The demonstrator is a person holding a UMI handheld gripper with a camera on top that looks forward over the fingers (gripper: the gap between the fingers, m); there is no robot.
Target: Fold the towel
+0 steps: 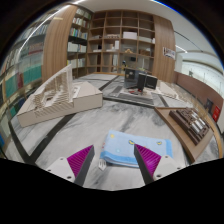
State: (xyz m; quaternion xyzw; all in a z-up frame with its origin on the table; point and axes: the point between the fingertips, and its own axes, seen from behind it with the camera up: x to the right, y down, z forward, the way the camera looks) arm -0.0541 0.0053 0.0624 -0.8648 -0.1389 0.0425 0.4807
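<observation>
Between the spread jaws lies a blue towel [128, 148].

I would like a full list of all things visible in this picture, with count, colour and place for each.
towel: one, light blue, on the table just ahead of the fingers and partly between them
table: one, white marbled top with dark stripes, under the towel
model: one, white, on the table beyond the left finger
tray: one, dark, at the table's right side; its contents are too small to tell
shelves: several, wooden, along the far wall
hand-held gripper: one, black with magenta pads, open, fingers low over the table either side of the towel's near edge
</observation>
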